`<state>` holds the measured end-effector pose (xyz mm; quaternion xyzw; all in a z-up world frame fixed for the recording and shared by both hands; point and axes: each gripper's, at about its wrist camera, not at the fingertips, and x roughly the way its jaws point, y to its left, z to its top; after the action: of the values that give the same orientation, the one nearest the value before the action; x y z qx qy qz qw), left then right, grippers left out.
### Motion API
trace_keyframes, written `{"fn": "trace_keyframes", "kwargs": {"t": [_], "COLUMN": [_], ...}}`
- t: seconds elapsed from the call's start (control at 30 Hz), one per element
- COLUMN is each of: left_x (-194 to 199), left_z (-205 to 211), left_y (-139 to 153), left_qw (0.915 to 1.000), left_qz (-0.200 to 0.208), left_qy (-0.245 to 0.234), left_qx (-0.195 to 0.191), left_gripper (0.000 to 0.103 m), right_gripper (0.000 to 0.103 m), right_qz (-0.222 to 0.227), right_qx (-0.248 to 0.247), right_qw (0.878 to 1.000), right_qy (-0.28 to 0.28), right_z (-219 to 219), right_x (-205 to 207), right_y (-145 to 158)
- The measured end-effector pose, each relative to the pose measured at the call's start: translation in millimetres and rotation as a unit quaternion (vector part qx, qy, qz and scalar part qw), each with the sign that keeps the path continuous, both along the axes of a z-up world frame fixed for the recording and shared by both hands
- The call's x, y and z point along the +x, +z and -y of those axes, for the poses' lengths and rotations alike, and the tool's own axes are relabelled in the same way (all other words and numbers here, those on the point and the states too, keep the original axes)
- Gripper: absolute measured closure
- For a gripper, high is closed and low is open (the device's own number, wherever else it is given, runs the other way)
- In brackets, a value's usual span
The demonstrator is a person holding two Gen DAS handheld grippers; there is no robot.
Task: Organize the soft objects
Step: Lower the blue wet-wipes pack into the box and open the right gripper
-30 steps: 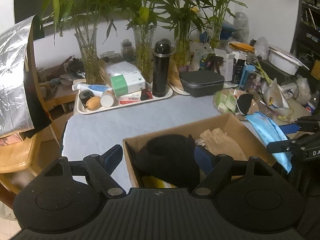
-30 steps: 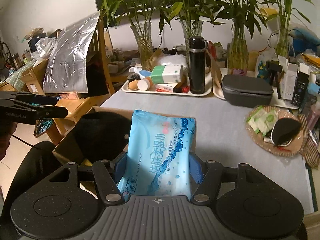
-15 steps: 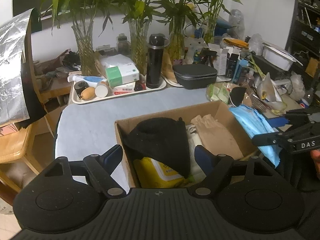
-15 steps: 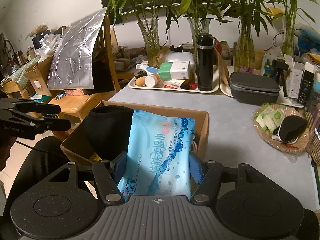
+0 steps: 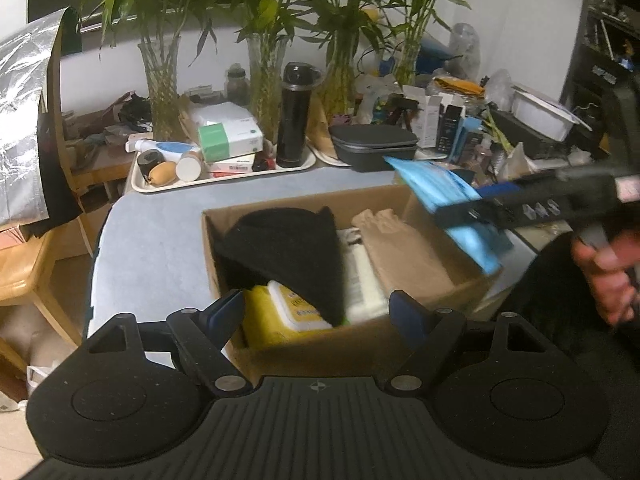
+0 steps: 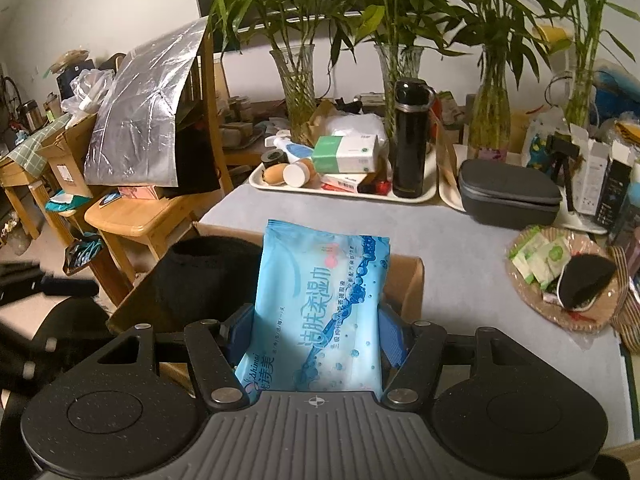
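Observation:
An open cardboard box (image 5: 224, 264) stands on the grey table and holds a black knit hat (image 5: 288, 248), a yellow pack (image 5: 268, 320), a white pack and a beige cloth (image 5: 404, 252). My left gripper (image 5: 316, 312) hangs open over the box's near edge, with nothing between its fingers. My right gripper (image 6: 312, 332) is shut on a light blue wet-wipes pack (image 6: 324, 304), which stands upright above the box (image 6: 408, 276) beside the hat (image 6: 200, 276). From the left wrist view the pack (image 5: 444, 200) and right gripper (image 5: 472, 216) hover blurred over the box's right wall.
Behind the box are a cream tray (image 5: 160, 188) with a green tissue box and a black flask (image 5: 294, 116), a grey zip case (image 5: 376, 148) and glass vases of bamboo. A woven plate (image 6: 560, 280) with sachets lies right. A wooden chair (image 6: 132, 212) with foil stands left.
My left gripper pulled back toward the box's near side and sank a little, showing more of the box's inside. My right gripper carried the blue pack in over the box.

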<state>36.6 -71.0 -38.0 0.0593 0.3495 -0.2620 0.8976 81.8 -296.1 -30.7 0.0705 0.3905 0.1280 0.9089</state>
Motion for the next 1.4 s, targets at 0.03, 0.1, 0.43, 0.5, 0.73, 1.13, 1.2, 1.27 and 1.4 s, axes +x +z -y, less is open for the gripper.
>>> {"fn": "trace_keyframes", "kwargs": {"t": [0.03, 0.1, 0.43, 0.5, 0.73, 1.13, 1.2, 1.27, 1.4], "left_x": [-4.2, -12.1, 3.0, 10.7, 21.2, 17.7, 15.1, 12.2, 7.0], "left_z": [0.3, -0.3, -47.5, -67.0, -107.5, -92.1, -84.6, -75.9, -58.3], "left_y": [-1.0, -3.6, 7.4, 12.5, 21.8, 14.5, 10.7, 6.7, 1.5], "left_qw": [1.0000, 1.0000, 0.9964, 0.9937, 0.9868, 0.9901, 0.9917, 0.9930, 0.9950], "left_qz": [0.002, 0.007, 0.029, 0.029, 0.036, 0.026, 0.023, 0.020, 0.021], "left_qy": [0.000, 0.001, 0.077, 0.104, 0.155, 0.135, 0.124, 0.114, 0.097], "left_qx": [-0.001, -0.002, -0.020, -0.031, -0.030, -0.026, -0.026, -0.023, -0.013], "left_gripper": [0.024, 0.024, 0.024, 0.024, 0.024, 0.024, 0.024, 0.024, 0.024], "right_gripper": [0.036, 0.036, 0.020, 0.016, 0.004, 0.000, 0.000, 0.000, 0.000], "right_qz": [0.002, 0.005, -0.010, -0.011, -0.020, -0.026, -0.027, -0.024, -0.023], "right_qx": [-0.001, -0.001, -0.015, -0.006, -0.001, -0.031, -0.048, -0.071, -0.095], "right_qw": [1.000, 1.000, 1.000, 1.000, 1.000, 0.999, 0.998, 0.997, 0.995], "right_qy": [0.000, 0.001, -0.004, -0.008, -0.021, -0.033, -0.032, -0.028, -0.016], "right_z": [-1.1, -3.4, -19.1, -17.2, -9.9, -7.5, -9.8, -14.2, -23.2], "right_x": [1.9, 5.7, 27.2, 28.9, 31.4, 14.9, 9.0, 1.9, -9.3], "right_y": [1.2, 3.0, -1.7, -3.1, -8.4, -7.5, -8.0, -8.5, -10.7]}}
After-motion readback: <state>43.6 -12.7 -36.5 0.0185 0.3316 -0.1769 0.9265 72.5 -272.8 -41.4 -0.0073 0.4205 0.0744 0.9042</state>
